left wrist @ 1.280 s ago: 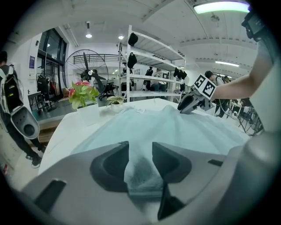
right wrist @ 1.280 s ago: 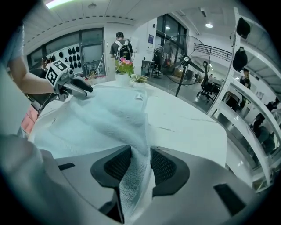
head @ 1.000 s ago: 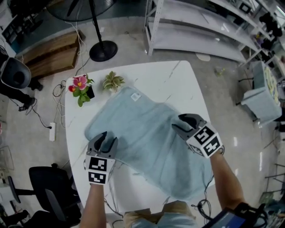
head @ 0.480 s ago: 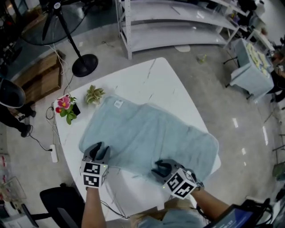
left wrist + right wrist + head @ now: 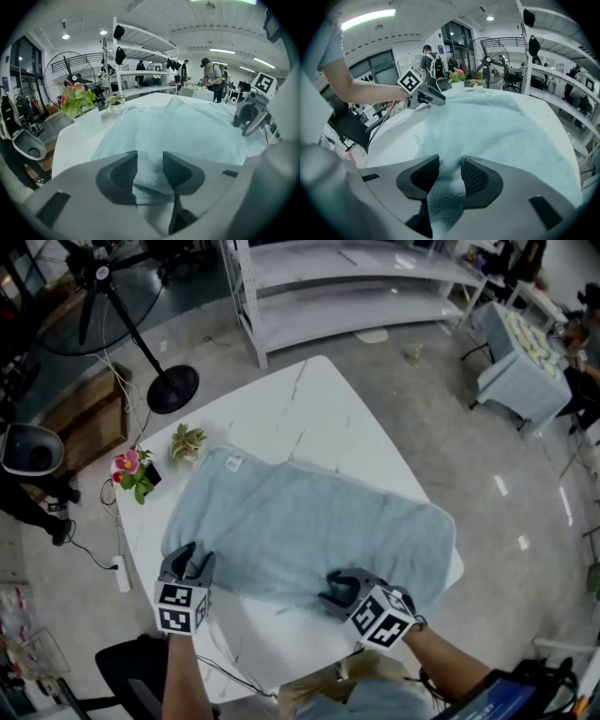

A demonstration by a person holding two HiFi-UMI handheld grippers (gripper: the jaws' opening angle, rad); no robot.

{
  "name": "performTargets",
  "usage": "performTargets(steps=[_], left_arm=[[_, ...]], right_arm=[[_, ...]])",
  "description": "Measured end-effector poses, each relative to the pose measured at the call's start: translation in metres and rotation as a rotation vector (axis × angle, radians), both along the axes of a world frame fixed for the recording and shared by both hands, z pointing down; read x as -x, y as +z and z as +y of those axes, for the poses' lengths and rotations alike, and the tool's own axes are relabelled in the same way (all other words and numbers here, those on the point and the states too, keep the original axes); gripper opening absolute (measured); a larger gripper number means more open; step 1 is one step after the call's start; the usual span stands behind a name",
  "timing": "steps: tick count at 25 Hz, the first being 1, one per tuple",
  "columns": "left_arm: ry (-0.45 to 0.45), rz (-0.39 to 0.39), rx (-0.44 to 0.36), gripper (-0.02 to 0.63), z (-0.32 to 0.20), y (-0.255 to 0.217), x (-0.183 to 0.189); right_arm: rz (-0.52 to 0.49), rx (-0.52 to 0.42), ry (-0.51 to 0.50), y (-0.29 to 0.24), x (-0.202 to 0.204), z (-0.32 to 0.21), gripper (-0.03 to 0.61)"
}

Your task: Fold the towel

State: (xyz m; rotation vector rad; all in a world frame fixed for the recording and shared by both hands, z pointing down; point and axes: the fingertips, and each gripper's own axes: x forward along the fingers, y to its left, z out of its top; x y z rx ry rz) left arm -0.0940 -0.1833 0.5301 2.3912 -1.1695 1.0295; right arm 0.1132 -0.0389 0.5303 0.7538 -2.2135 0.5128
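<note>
Towel (image 5: 309, 531) long axis upper-left to lower-right; left tongs (image 5: 190, 559), right tongs (image 5: 337, 587) opening, near edge pinched between

left gripper (image 5: 188, 559): pitched down, fingers (image 5: 119, 176) opening, towel (image 5: 309, 526) edge pressed between | right gripper (image 5: 338, 590): pitched down, fingers opening, towel bunched between | both forearms extended forward

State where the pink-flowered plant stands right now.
In the head view, the pink-flowered plant stands on the white table at its left corner, beside the small green plant, just off the towel.
</note>
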Motion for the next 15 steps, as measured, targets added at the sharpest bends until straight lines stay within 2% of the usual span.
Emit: performTargets(steps=[6,11,15], left_arm=[[-0.019,0.06,-0.129,0.176,0.019,-0.054,-0.03],[-0.029,0.133,-0.234,0.172,0.057,-0.102,-0.071],[-0.014,0.164,-0.293,0.17,0.093,-0.133,-0.106]], right_arm=[[-0.171,-0.078,0.186,-0.046,-0.025,-0.003,0.173],[-0.173,-0.122,0.338,-0.062,-0.088,0.026,0.173],[-0.192,-0.168,0.487,-0.075,-0.141,0.056,0.173]])
